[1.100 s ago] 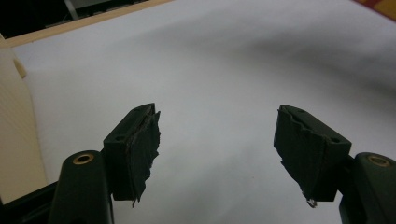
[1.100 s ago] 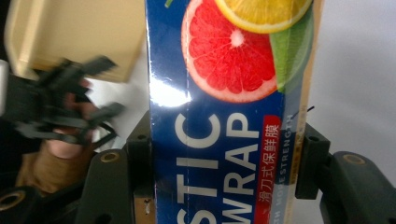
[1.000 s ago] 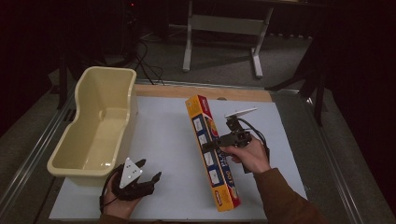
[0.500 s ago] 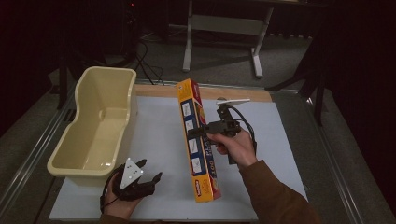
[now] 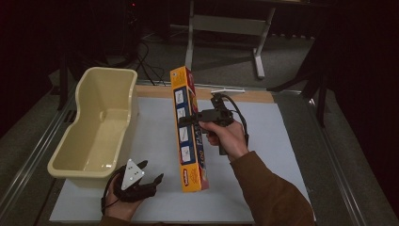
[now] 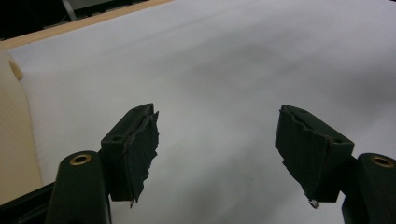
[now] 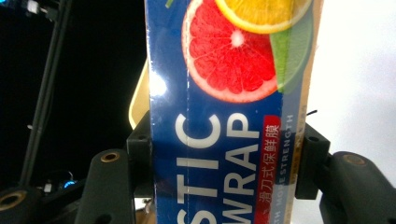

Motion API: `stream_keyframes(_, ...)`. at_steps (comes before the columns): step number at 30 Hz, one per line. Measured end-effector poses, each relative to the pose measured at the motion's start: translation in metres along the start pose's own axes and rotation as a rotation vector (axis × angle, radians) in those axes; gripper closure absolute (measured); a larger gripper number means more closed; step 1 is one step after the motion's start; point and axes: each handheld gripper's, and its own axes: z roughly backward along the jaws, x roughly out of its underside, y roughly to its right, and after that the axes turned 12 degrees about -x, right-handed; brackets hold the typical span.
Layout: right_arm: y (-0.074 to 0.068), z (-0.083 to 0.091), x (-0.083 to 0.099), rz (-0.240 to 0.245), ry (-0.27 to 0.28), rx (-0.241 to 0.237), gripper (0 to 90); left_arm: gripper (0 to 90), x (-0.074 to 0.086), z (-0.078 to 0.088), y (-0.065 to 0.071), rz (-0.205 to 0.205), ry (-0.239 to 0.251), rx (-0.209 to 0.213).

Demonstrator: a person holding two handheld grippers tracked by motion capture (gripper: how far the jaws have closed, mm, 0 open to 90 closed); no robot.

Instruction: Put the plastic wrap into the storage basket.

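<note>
1. High view: the table carries a white mat, and everything else sits on it or hangs over it.
2. At about 9 o'clock on the mat stands the tub, a cream bin with nothing visible inside. Its long side runs from 6 to 12 o'clock.
3. Next in size is the box, a long plastic-wrap carton in orange and blue. It seems to be lifted off the mat, near the middle of the table, and its long axis runs roughly from 12 to 6 o'clock, nearly parallel to the tub.
4. The right gripper clamps the box across its narrow width, a little above the middle of its length. In the right gripper view the two jaws press on both side faces of the box, so the grip is firm and crosswise to the long axis.
5. The tub lies at 9 o'clock from the box, close but not touching. I judge that the next move is to carry the box sideways to 9 o'clock and lower it into the tub; because both long axes nearly agree, little turning is needed.
6. The left gripper rests at 6 o'clock, just beside the tub's near corner. In the left gripper view its jaws are spread wide over bare mat with nothing between them.
</note>
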Motion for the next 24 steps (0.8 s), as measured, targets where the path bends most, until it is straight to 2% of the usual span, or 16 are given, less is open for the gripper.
stream_keyframes(11,-0.002,-0.011,-0.018,-0.051,0.027,-0.069,41.3,29.3,0.001,-0.001,-0.001,0.004,-0.003,0.002)
stream_keyframes(24,-0.001,-0.03,-0.033,-0.074,0.021,-0.088,41.3,29.1,0.002,-0.002,-0.004,0.011,-0.004,0.002)
